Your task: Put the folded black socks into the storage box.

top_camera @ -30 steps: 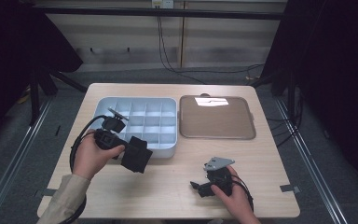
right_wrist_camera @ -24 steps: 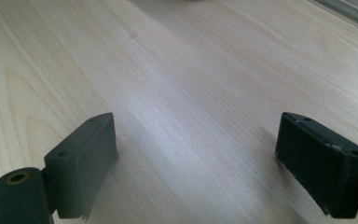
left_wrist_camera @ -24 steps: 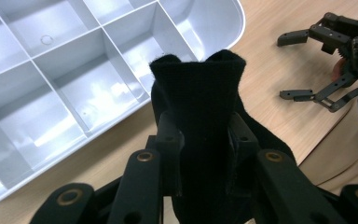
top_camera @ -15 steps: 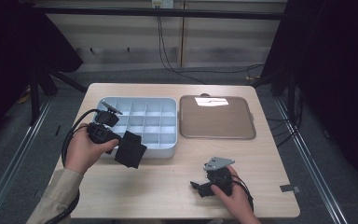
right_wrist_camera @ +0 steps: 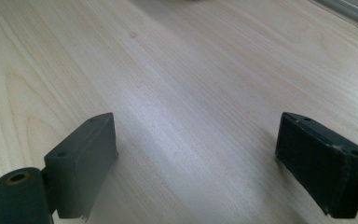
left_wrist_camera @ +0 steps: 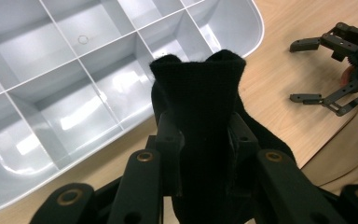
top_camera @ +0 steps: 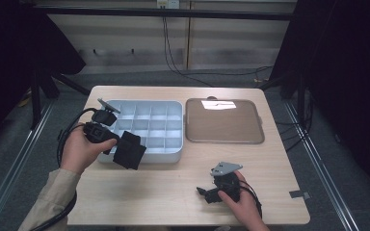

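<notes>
Hanging limp from the left gripper (top_camera: 118, 144), a folded black sock (top_camera: 129, 150) is pinched between the two jaws, its free end drooping over the front-left corner of the pale grey compartment box (top_camera: 171, 155), near the table's (top_camera: 164, 192) left edge. In the left gripper view the sock (left_wrist_camera: 200, 107) stands up between the pads as a soft knitted bundle above the nearer compartments of the box (left_wrist_camera: 74, 93), whose cells look empty. The cloth seems light and floppy; it will likely sag, fold and cling to the pads rather than slip, so a grip across the bunched middle, as here, probably keeps it together better than one at a loose edge. It is not fragile, but a trailing end could catch on a divider wall when lowered into a cell. The right gripper (top_camera: 208, 193) rests low near the table's front edge, its jaws standing wide apart with only bare wood between them (right_wrist_camera: 196, 154). A brown tray (top_camera: 255, 139) lies beside the box, toward the right.
</notes>
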`<state>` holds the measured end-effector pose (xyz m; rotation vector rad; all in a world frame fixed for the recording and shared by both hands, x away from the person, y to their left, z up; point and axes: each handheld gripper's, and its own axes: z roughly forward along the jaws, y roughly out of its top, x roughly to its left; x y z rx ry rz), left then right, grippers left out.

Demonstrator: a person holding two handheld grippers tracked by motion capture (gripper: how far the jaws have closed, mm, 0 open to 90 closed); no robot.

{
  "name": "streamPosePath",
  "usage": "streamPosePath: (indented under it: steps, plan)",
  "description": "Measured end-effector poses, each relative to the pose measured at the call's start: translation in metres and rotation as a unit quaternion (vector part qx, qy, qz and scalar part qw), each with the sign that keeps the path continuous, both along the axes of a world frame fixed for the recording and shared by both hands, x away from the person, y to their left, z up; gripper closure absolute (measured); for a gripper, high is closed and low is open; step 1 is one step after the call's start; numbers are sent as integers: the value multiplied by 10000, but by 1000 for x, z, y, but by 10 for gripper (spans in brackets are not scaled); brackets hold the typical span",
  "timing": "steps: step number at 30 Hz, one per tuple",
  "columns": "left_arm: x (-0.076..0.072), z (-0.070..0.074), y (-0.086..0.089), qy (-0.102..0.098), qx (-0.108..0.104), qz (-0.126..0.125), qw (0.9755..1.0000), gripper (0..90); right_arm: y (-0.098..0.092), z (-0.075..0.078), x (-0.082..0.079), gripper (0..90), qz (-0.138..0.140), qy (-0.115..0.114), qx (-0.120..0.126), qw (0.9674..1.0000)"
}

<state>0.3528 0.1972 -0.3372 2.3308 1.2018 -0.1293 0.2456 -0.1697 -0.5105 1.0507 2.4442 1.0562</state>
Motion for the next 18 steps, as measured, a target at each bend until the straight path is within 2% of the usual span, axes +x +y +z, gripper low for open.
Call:
streamPosePath:
  steps: [3,6,7,18]
  plan:
    - [3,2,4,38,-30,32,10000,719,0,0,0,118,8,-9,-4,10000]
    - [5,3,6,25,-13,61,10000,719,0,0,0,118,9,-10,-4,10000]
    - [6,3,9,13,-53,164,9999,719,0,0,0,118,9,-9,-4,10000]
    - [13,9,21,-16,-35,325,9995,719,0,0,0,118,9,-12,-5,10000]
